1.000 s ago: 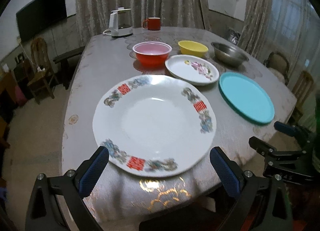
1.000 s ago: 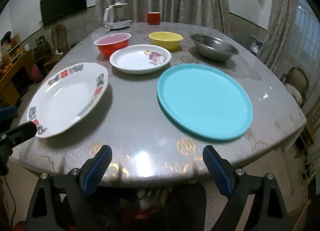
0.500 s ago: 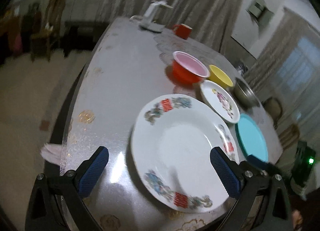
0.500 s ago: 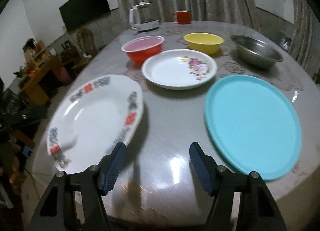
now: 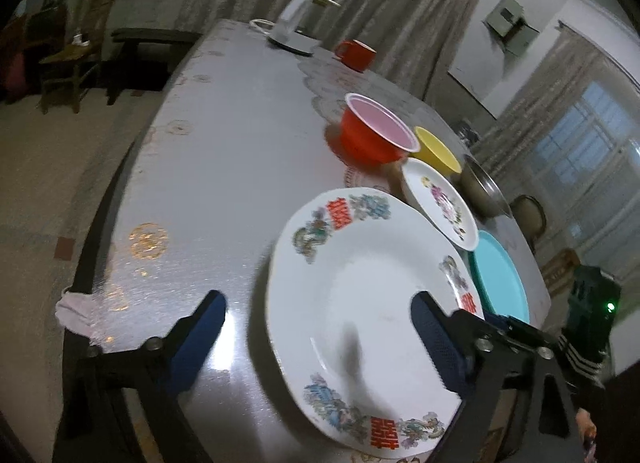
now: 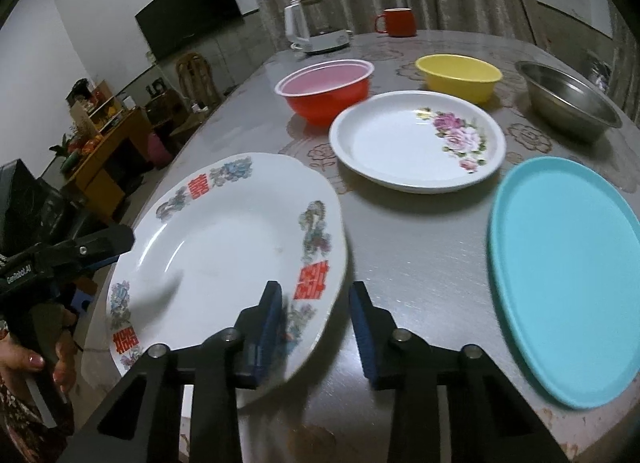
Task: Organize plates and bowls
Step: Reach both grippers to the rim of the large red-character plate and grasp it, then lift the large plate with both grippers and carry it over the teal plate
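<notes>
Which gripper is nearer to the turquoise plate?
Right. The right gripper straddles the patterned plate's near rim, beside the turquoise plate; the left gripper sits at the patterned plate's far side.

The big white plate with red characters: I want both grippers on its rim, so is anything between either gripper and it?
Nothing visible. The right gripper is closing around the plate's near rim; the left gripper is closing across its opposite edge.
</notes>
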`<state>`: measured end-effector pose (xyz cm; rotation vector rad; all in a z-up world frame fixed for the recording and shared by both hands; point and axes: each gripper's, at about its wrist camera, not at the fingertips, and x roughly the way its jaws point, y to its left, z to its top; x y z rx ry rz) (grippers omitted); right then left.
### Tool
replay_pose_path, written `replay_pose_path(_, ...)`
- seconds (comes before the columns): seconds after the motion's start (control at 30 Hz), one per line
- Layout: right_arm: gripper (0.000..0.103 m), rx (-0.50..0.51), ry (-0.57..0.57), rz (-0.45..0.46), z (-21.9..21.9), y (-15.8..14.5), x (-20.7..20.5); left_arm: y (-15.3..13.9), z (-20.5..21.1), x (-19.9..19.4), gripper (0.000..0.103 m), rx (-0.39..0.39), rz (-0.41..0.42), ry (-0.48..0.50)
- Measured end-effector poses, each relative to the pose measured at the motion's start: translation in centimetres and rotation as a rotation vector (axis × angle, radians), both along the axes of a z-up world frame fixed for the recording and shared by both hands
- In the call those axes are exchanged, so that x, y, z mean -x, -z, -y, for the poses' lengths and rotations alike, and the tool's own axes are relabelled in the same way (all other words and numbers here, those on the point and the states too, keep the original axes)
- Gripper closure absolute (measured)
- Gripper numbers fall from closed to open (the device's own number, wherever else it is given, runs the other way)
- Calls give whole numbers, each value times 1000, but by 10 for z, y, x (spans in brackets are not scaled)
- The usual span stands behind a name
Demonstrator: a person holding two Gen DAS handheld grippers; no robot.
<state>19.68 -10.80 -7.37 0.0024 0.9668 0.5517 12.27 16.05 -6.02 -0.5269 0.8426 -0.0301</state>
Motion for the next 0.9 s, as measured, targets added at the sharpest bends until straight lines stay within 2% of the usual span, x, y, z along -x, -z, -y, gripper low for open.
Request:
replay_pose_path(0.1, 73, -12, -16, -8, -3, 3, -2, 4, 2, -3, 28, 0, -15, 27)
replay_pose_path(0.17, 73, -13, -19, -12, -5, 5, -3, 9, 1, -4, 29, 20, -29, 38)
replay_pose_path(0.23, 73, -13, -25, -16, -7, 8, -5, 13, 2, -4, 34, 34, -39, 49)
replay_pose_path(0.3, 73, -18, -29, -16, -8, 9, -7, 13, 3, -3, 41, 15, -32, 55)
replay_pose_path(0.43, 73, -19, -44, 4, -9, 11, -8, 15, 13, -5, 42, -24, -26, 104)
replay_pose_path(0.57, 73, -35, -76, 30, -7, 12, -6, 14, 28, -7, 42, -113, -21, 143)
replay_pose_path(0.67, 73, -2, -120, 67, -12, 12, -2, 15, 30, -7, 42, -145, -10, 148)
replay_pose_path(0.73, 75, -14, -111, 64, -11, 12, -3, 16, 32, -6, 42, -164, -1, 137)
replay_pose_path(0.9, 77, -14, -116, 80, -9, 12, -1, 17, 48, -1, 43, -302, 9, 124)
